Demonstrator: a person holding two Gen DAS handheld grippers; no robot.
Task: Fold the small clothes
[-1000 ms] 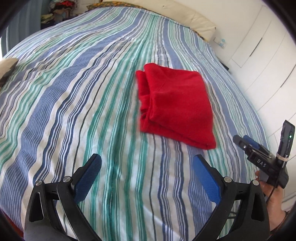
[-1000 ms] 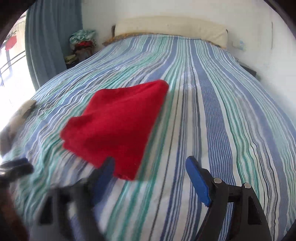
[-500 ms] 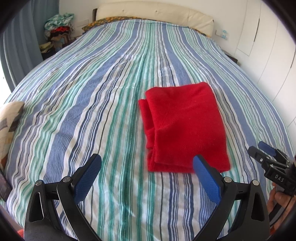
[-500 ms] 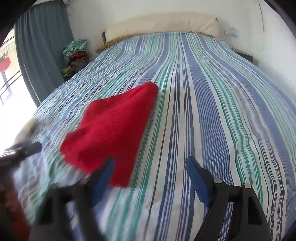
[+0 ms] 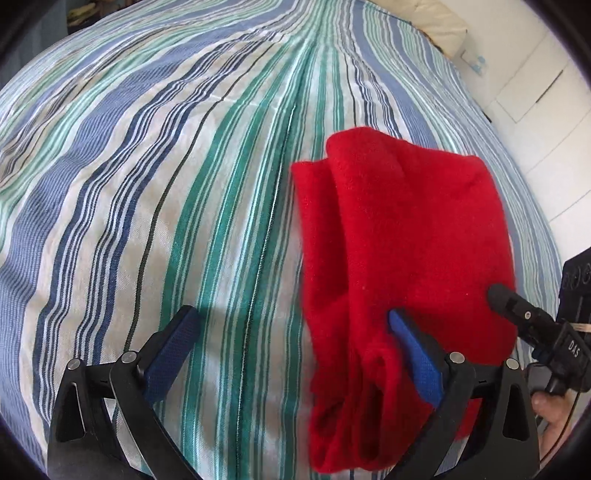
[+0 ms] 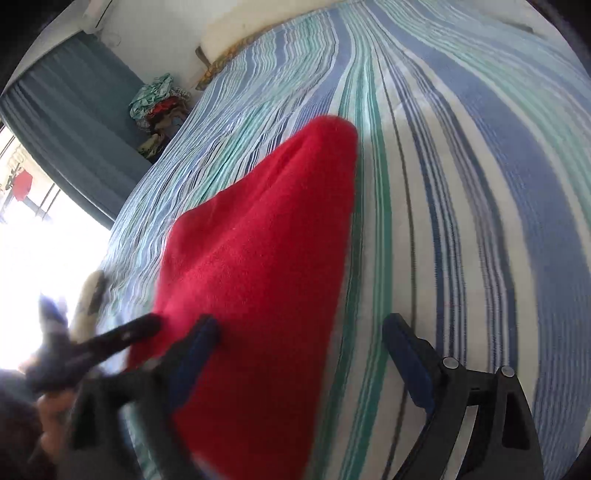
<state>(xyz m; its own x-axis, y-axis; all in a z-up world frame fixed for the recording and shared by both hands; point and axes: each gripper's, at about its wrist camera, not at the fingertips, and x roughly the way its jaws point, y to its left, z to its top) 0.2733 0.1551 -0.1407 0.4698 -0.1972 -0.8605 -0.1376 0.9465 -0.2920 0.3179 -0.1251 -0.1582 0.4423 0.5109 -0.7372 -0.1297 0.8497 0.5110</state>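
1. A bed (image 5: 155, 192) covered in a sheet striped blue, green and white is seen filling both views; a cream headboard cushion (image 6: 236, 33) is seen at its far end.
2. A grey-blue curtain (image 6: 77, 122) is seen beside a bright window in the right wrist view, and a heap of mixed clothes (image 6: 159, 107) is seen piled near the bed's far corner.
3. White cupboard doors (image 5: 535, 81) are seen along the right edge of the left wrist view.
4. A folded red garment (image 5: 399, 236) is laid flat on the bed, with several layered edges shown on its left side in the left wrist view.
5. The left claw (image 5: 295, 354) is held wide open and low over the bed. Its right blue pad (image 5: 413, 354) is set on top of the near part of the red garment; its left pad (image 5: 173, 350) is held over bare sheet. Nothing is pinched.
6. The right claw (image 6: 299, 354) is also spread wide, its jaws having just been opening further. The near edge of the red garment is seen between its fingers, yet the pads are not pressed on it; the left finger is blurred.
7. In each view the other claw is seen at the frame's edge, close to the garment's side, with part of a hand (image 5: 554, 410) behind it.
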